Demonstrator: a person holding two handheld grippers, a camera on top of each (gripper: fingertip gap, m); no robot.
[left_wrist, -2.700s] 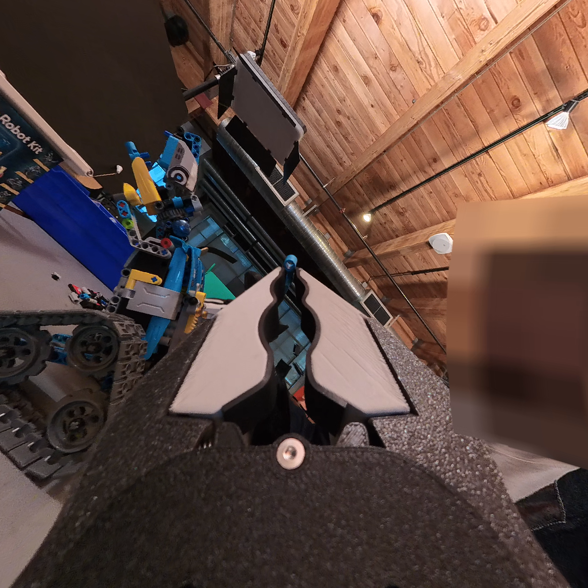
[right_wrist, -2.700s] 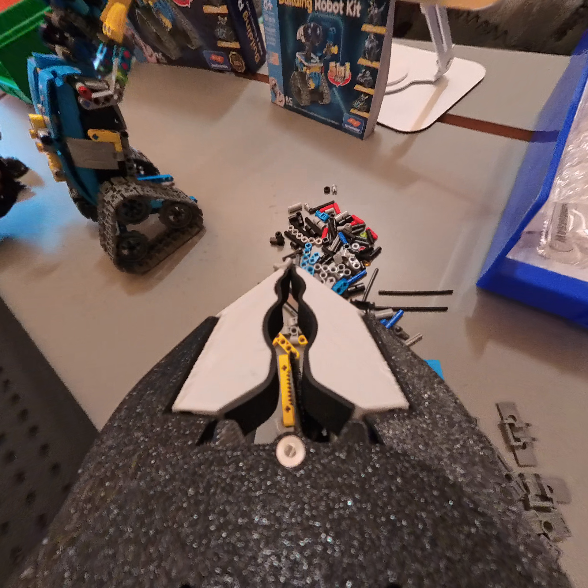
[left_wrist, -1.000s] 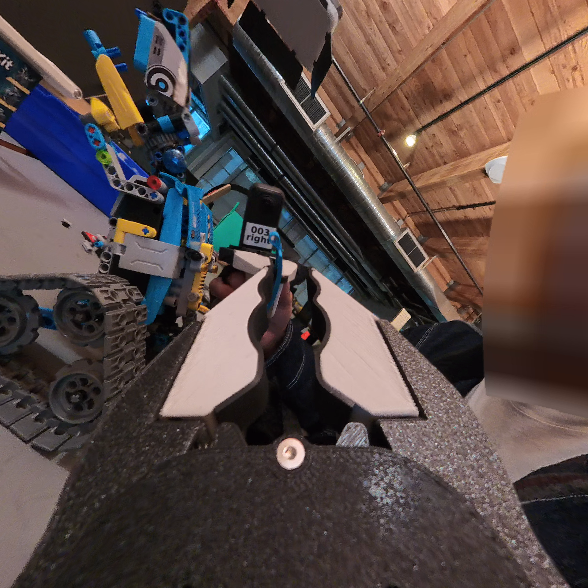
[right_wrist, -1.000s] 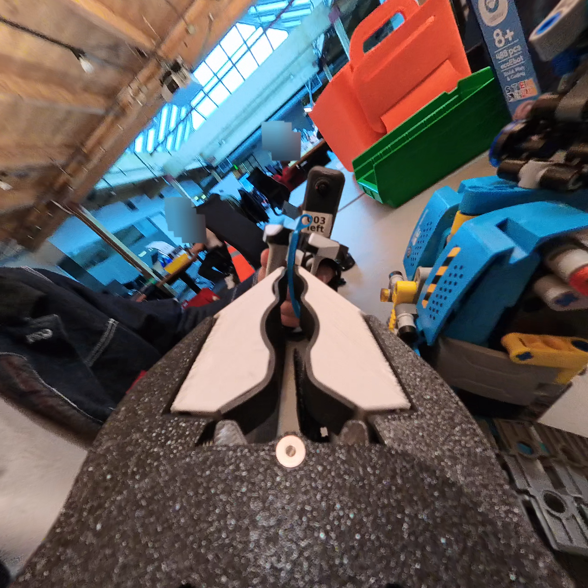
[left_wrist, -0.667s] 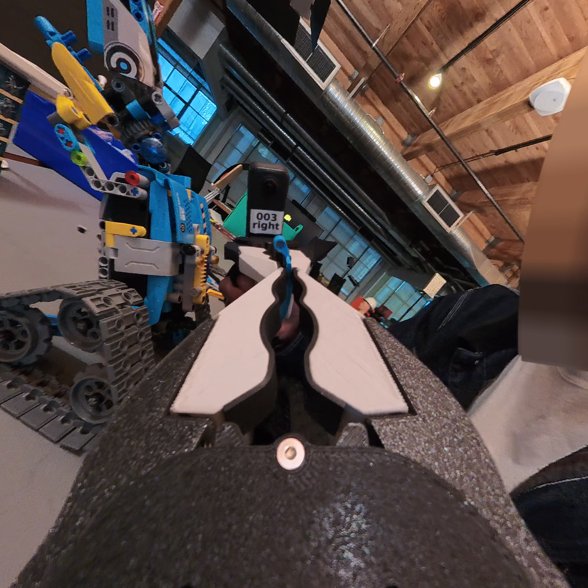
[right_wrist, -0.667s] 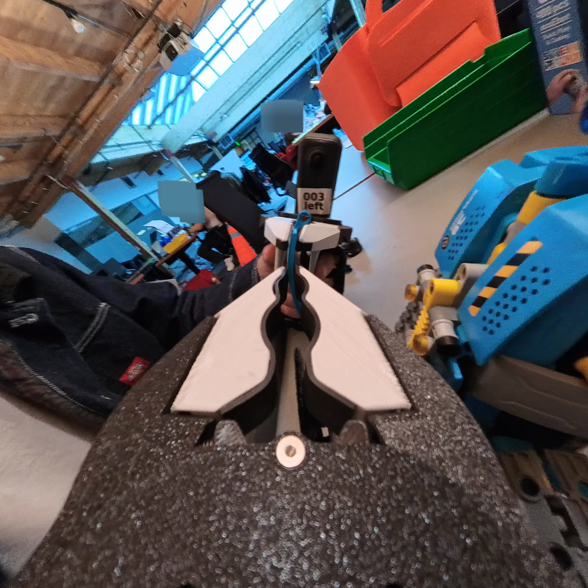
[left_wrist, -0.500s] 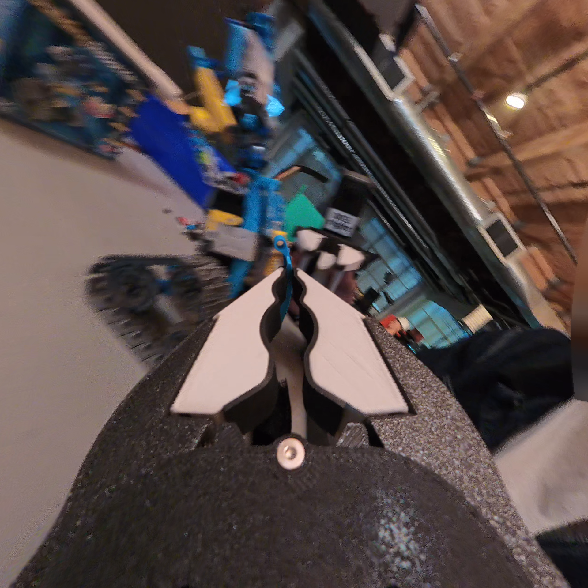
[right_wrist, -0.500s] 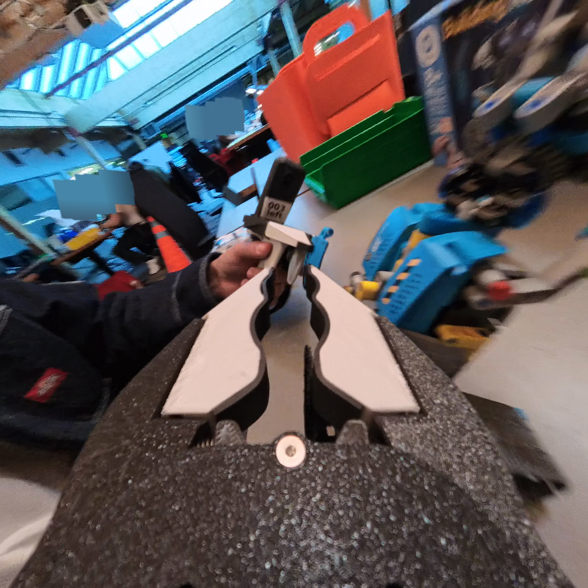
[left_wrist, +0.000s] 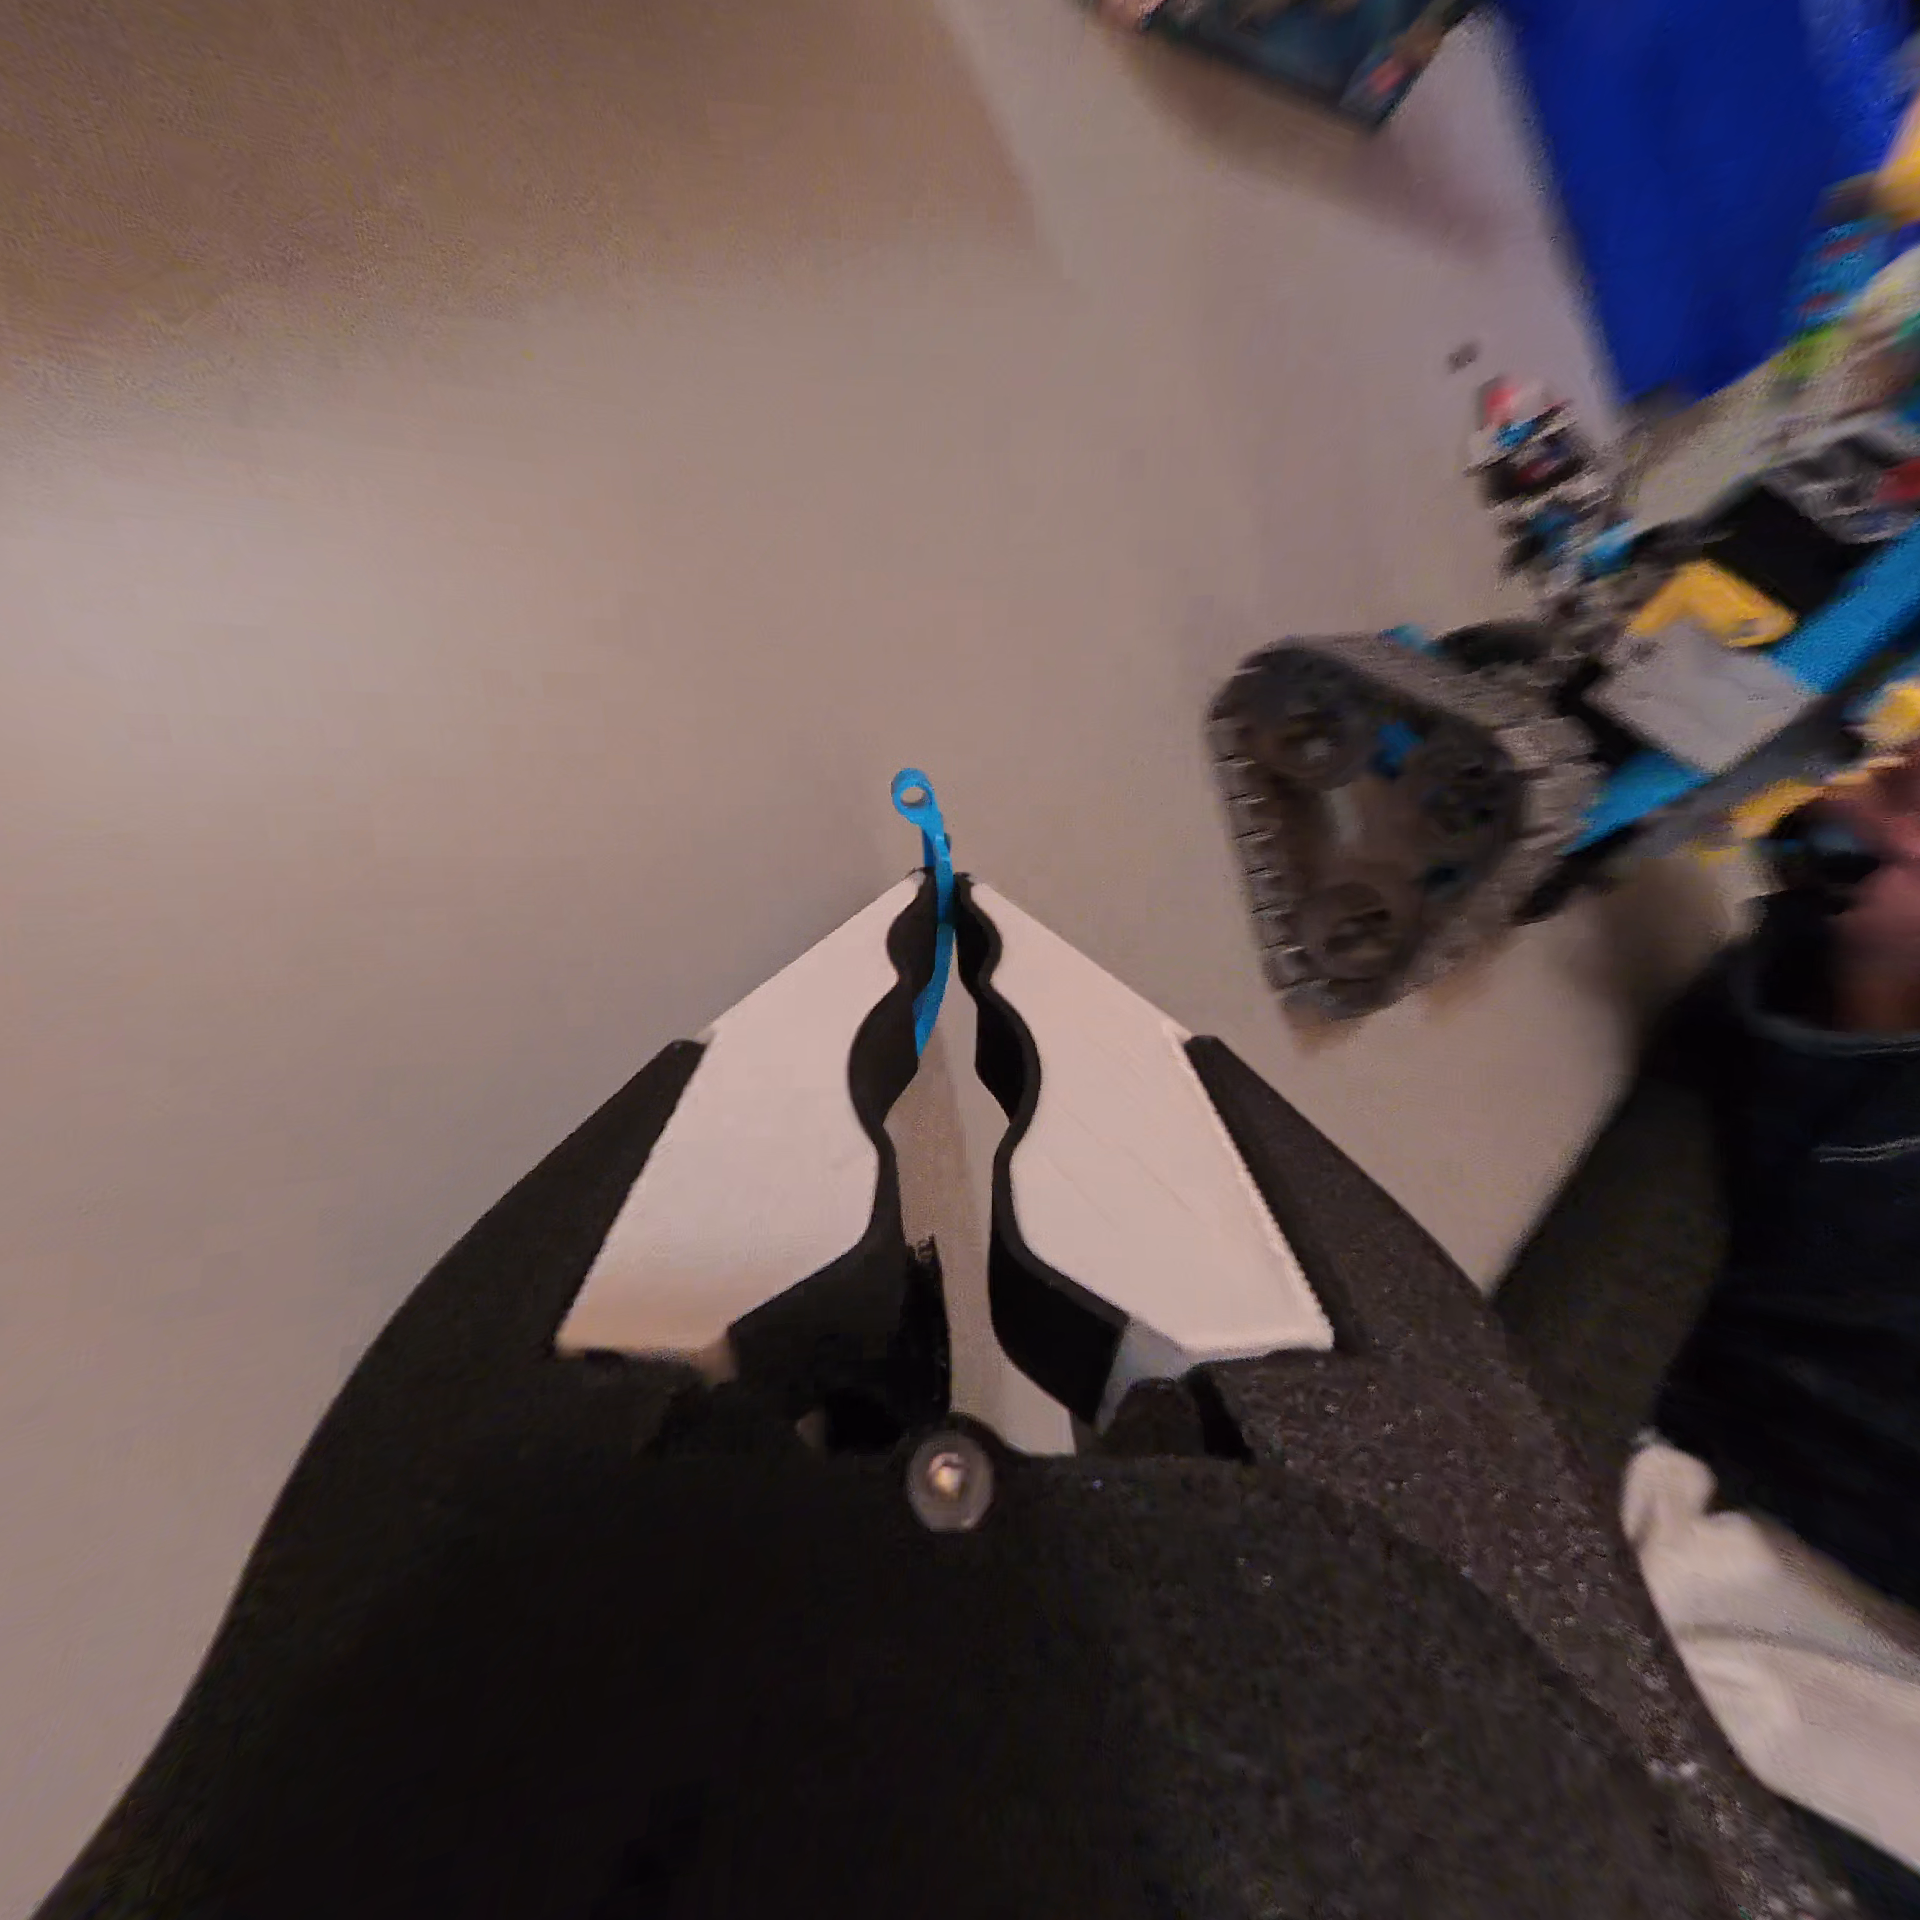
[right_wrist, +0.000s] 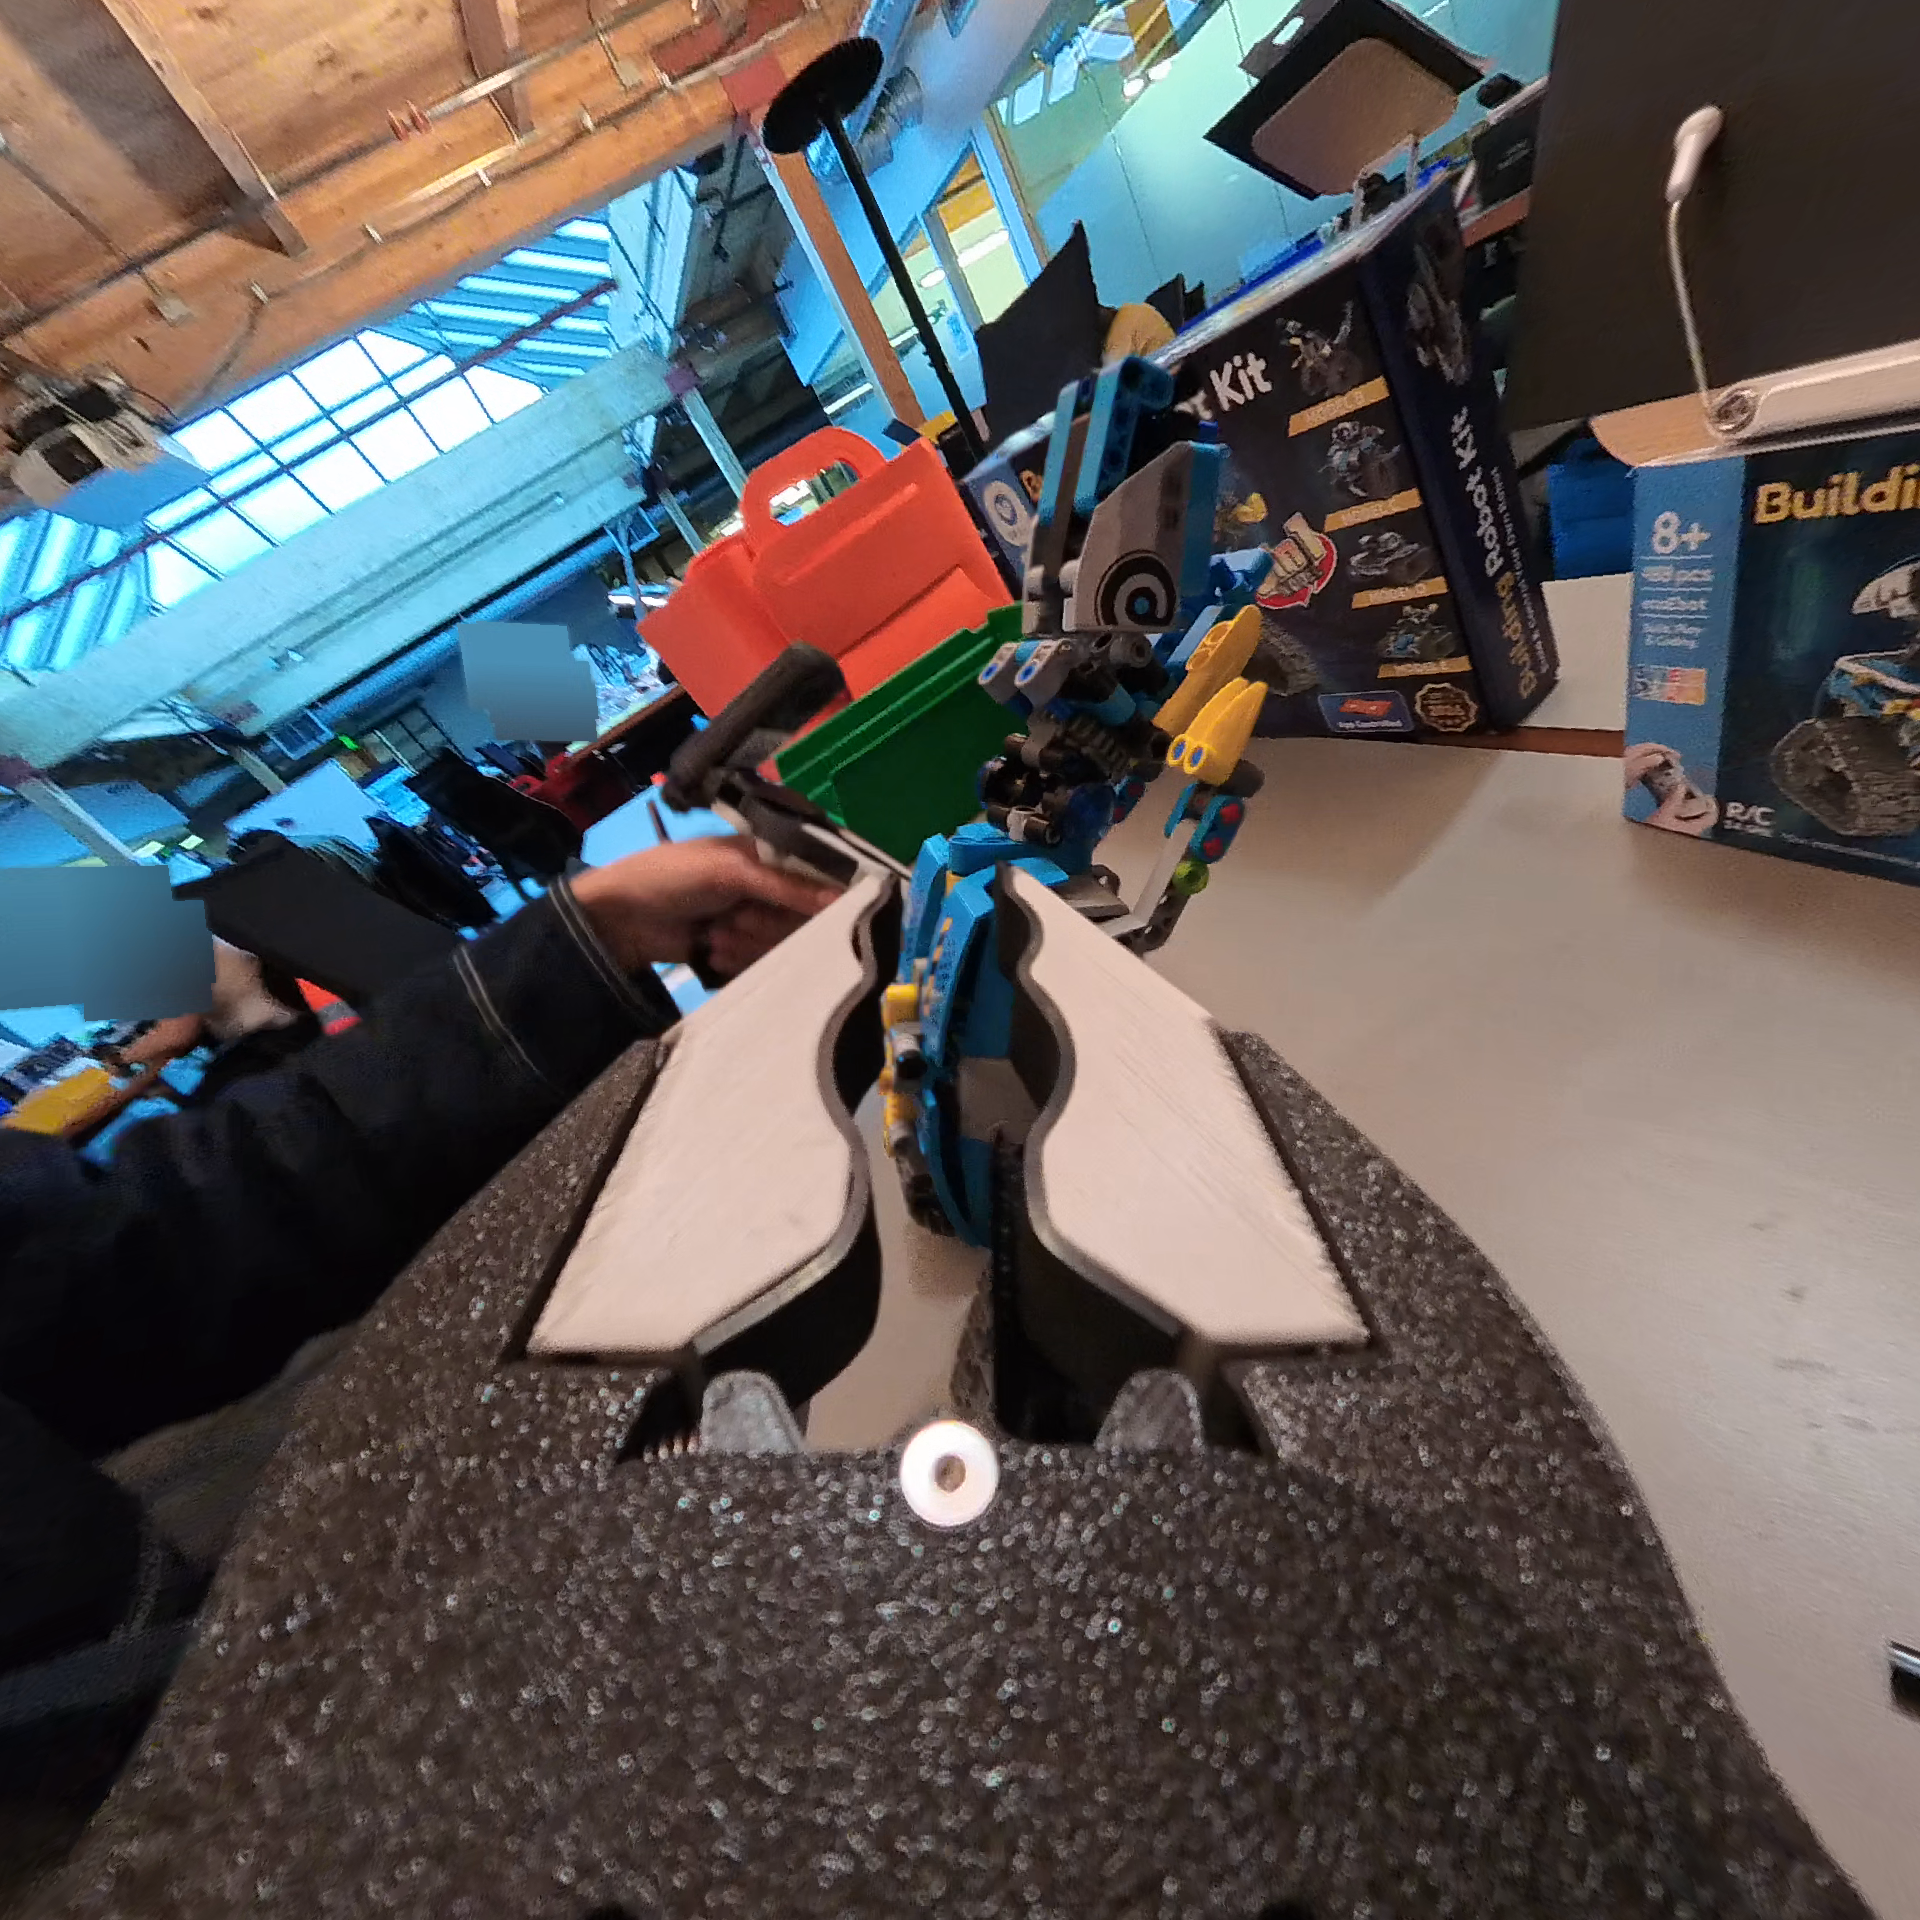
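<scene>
Your counter (left_wrist: 520, 520) is the largest item: a smooth, matte, pale grey slab, bare over most of the left wrist view. On it stands the brick-built robot (right_wrist: 1101, 665), a tall figure of glossy blue, yellow and grey plastic pieces with a flat grey head panel bearing a ring-shaped eye, yellow pointed claws, and ribbed dark grey rubber-look treads at its base; in the left wrist view it is motion-blurred at the right. Behind it you have two dark blue printed cardboard boxes (right_wrist: 1382, 540), upright on the counter, then an orange moulded plastic carrier (right_wrist: 842, 582) with a cut-out handle and a green plastic bin (right_wrist: 894, 748) just beside it. A blue bin wall (left_wrist: 1683, 177) shows, blurred, at the upper right of the left wrist view. Your left gripper (left_wrist: 940, 883), two pale flat wedge-shaped plates with wavy black inner edges set in speckled black foam, is pinched closed on a thin blue curved part (left_wrist: 930, 914), a slim strip with a small eyelet at its tip that pokes out past the fingertips above the bare counter, well apart from the robot. Your right gripper (right_wrist: 945, 883), same build, stands parted and holds nothing, its fingertips flanking the robot's blue body without visible contact.
</scene>
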